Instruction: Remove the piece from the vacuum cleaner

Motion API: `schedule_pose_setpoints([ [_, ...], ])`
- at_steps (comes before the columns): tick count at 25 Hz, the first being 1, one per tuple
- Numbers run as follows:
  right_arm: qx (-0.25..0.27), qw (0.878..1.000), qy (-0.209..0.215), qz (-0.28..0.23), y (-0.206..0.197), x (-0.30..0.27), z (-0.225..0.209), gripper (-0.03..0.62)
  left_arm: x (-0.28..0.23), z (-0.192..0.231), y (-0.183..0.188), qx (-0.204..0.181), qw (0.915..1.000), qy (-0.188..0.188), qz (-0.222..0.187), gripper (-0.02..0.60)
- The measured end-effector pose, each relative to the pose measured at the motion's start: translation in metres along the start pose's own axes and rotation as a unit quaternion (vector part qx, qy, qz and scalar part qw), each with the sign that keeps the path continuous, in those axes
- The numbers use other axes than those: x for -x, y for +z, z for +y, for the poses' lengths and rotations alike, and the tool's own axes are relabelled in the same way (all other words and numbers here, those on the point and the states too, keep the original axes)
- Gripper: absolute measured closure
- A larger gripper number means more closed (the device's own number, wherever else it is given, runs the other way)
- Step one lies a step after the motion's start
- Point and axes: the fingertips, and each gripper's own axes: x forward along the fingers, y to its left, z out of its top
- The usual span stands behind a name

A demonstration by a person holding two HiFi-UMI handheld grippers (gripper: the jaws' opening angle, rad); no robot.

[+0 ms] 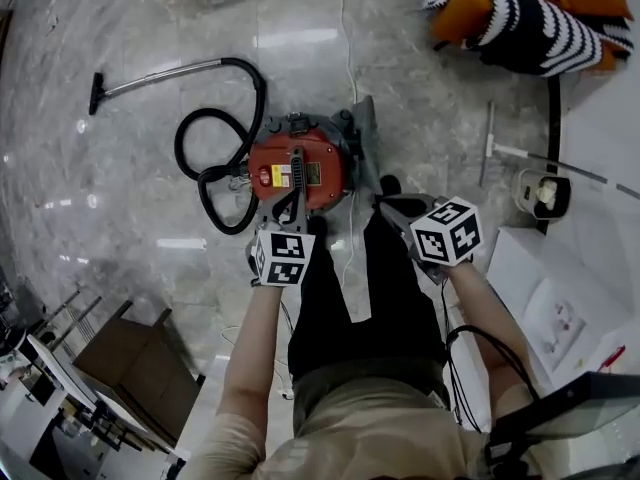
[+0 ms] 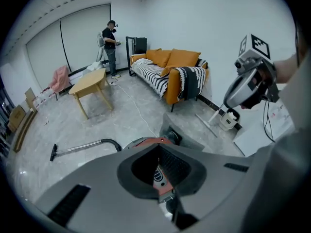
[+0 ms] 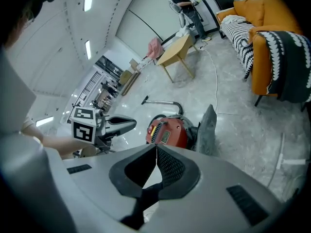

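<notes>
A red canister vacuum cleaner (image 1: 298,171) stands on the marble floor, with a black hose (image 1: 215,158) and a metal wand (image 1: 160,76) trailing to the left. A grey wedge-shaped piece (image 1: 365,136) stands against its right side; it also shows in the right gripper view (image 3: 209,127). My left gripper (image 1: 291,204) hovers just over the vacuum's near edge, shut and empty; in its own view the closed tips (image 2: 158,147) sit over the red body (image 2: 150,141). My right gripper (image 1: 390,205) hangs to the right of the vacuum, shut and empty (image 3: 156,147).
An orange sofa (image 1: 530,8) with a striped blanket is at the far right. White boxes (image 1: 545,288) and a small white device (image 1: 543,193) lie to the right. A dark shelf unit (image 1: 130,358) stands at the lower left. Far off are a wooden table (image 2: 90,84) and a person (image 2: 111,45).
</notes>
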Motion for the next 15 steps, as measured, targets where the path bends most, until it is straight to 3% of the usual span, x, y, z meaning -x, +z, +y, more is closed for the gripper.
schedule_pose_setpoints([
  [6, 0.01, 0.997, -0.073, -0.027, 0.013, -0.045, -0.054, 0.589, -0.028, -0.002, -0.028, -0.017, 0.9998, 0.008, 0.009, 0.578],
  [9, -0.006, 0.996, -0.083, -0.044, 0.015, -0.07, -0.074, 0.582, -0.041, -0.003, -0.04, -0.027, 0.9995, 0.004, 0.013, 0.578],
  [10, -0.018, 0.996, -0.079, -0.046, 0.013, -0.079, -0.079, 0.493, -0.046, -0.005, -0.044, -0.029, 0.9995, 0.0, 0.016, 0.578],
  [11, -0.029, 0.996, -0.077, -0.045, 0.011, -0.086, -0.085, 0.456, -0.051, -0.005, -0.046, -0.03, 0.9994, -0.001, 0.016, 0.578],
  [15, -0.032, 0.993, -0.111, -0.029, 0.005, -0.108, -0.116, 0.399, -0.066, -0.003, -0.048, -0.032, 0.9994, 0.006, 0.01, 0.578],
])
